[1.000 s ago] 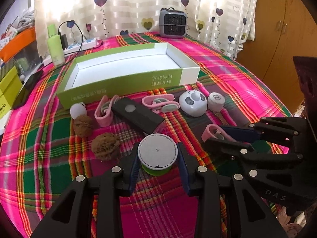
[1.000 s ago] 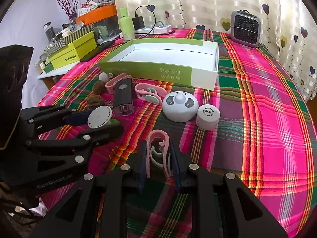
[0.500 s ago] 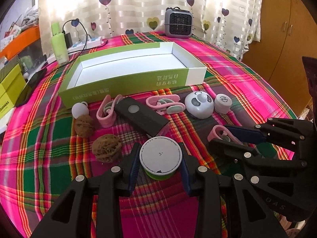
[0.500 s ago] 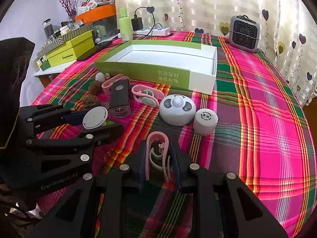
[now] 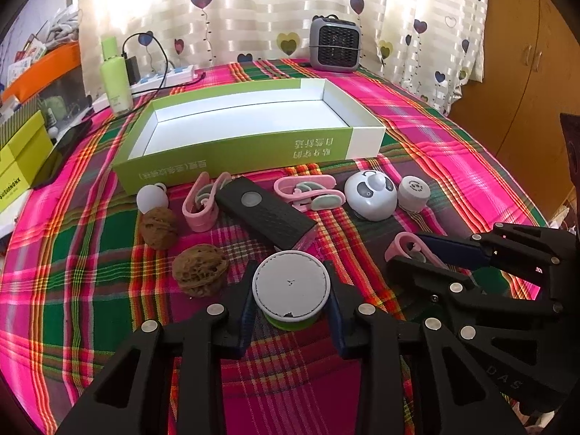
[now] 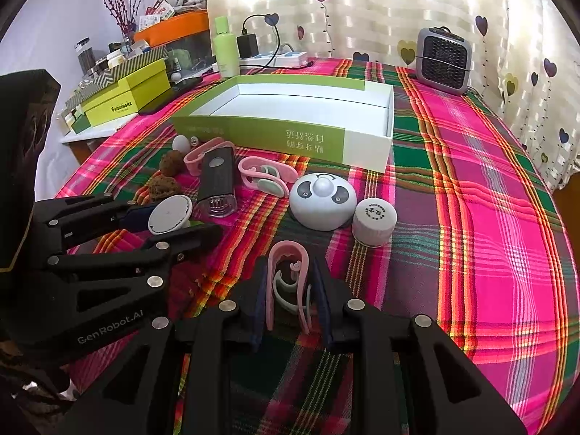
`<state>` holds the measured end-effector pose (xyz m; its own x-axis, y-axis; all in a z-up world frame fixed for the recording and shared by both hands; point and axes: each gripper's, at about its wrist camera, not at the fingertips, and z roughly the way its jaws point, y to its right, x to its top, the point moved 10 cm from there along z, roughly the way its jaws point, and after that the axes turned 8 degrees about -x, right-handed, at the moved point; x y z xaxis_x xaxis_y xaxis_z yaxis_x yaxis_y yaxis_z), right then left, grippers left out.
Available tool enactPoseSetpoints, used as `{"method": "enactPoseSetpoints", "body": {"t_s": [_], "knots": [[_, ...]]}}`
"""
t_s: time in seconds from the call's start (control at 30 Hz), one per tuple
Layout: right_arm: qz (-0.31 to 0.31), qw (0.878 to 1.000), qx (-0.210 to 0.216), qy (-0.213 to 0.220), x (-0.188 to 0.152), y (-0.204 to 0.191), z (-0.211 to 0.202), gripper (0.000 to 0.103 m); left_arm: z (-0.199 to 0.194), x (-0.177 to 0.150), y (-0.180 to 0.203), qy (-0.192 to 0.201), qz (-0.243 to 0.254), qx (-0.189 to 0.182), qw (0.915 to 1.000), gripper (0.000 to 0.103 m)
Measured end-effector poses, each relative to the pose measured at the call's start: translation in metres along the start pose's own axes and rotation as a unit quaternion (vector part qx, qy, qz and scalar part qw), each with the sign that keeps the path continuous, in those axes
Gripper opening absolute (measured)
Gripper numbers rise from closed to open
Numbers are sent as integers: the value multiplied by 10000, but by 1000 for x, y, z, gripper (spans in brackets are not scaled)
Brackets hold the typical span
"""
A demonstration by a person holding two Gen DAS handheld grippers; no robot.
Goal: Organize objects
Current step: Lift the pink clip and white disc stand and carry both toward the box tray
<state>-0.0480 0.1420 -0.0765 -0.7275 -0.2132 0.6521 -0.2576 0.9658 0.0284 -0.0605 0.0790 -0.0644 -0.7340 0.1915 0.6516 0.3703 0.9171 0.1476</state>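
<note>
A round tin (image 5: pixel 291 287) with a white lid and green base stands on the plaid cloth. My left gripper (image 5: pixel 291 279) has its jaws closing on the tin, pads against its sides. My right gripper (image 6: pixel 290 272) is shut on a pink clip (image 6: pixel 288 244) that lies on the cloth. From the right wrist view the left gripper (image 6: pixel 181 223) and the tin (image 6: pixel 169 214) sit to the left. The empty green and white box (image 5: pixel 232 166) lies open behind the row of objects.
Between the grippers and the box lie a black device (image 5: pixel 268 214), two walnuts (image 5: pixel 159 226), a white ball (image 5: pixel 152 197), two more pink clips (image 5: pixel 201 203), a panda dome (image 5: pixel 369 194) and a white cap (image 5: pixel 413 192). A heater (image 5: pixel 335 45) and green bottle (image 5: pixel 116 79) stand behind.
The left jaws have drawn in a little against the tin. The right gripper keeps its hold on the pink clip, and neither hand has moved.
</note>
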Motion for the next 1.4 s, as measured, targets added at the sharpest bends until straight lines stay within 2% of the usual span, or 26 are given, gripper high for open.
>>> {"method": "enactPoseSetpoints", "body": {"t_s": [0.77,1.4], "knots": [[-6,9992,-392,-38,2,-1,1,24,-6,-2,-14,43,-164,194,9997,31],[147,9998,-100,134,13,-7,-8,24,-17,6,-22,206,-336,172,9991,31]]}}
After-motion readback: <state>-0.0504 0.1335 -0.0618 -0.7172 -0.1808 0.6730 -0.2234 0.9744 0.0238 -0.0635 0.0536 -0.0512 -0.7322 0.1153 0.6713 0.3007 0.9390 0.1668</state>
